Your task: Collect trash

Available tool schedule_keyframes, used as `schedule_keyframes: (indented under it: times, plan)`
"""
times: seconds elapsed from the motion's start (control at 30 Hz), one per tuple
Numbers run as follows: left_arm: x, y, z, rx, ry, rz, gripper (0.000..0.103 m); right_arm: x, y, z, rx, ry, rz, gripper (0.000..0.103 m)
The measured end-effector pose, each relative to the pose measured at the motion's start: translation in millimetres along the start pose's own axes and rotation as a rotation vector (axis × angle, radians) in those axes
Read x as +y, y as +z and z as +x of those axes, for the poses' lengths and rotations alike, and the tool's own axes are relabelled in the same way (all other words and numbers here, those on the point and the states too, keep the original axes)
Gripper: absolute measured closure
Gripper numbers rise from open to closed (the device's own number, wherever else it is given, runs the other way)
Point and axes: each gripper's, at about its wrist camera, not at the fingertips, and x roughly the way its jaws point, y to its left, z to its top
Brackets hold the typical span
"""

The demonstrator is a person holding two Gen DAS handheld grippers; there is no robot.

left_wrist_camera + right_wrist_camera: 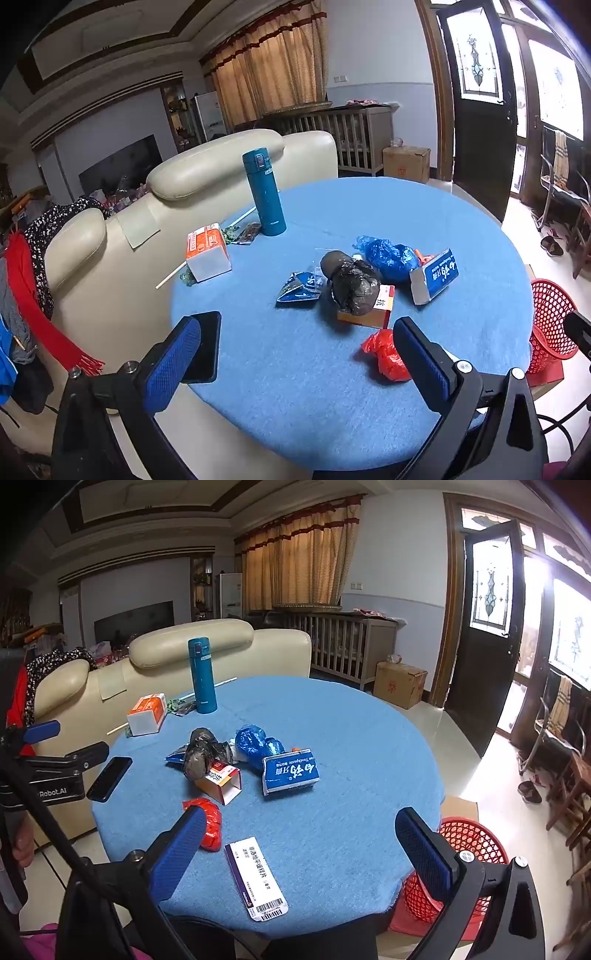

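Trash lies on a round blue table (295,387) (351,738): a red crumpled bag (386,356) (210,823), a black crumpled bag (351,280) (201,755), a blue bag (389,254) (258,744), a blue toothpaste box (436,277) (290,771), a small orange-white box (373,314) (221,781), a blue wrapper (297,288) and a flat white-purple box (256,878). My left gripper (306,354) is open above the near table edge, just left of the red bag. My right gripper (299,849) is open over the flat box.
A red mesh basket (550,325) (458,860) stands on the floor right of the table. A teal flask (264,192) (202,675), an orange tissue box (207,251) (147,712) and a black phone (201,347) (110,778) lie on the table. A cream sofa (110,258) is behind it.
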Motion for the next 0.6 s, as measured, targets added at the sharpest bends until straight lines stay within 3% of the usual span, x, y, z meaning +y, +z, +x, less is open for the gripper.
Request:
schedule_keyframes:
  times: [0.6]
  plan:
    - [-2.2,-3.7,2.8,0.015,-0.01,0.006,0.0,8.4,5.8,-5.6,-0.007,-0.002,-0.022,0.0]
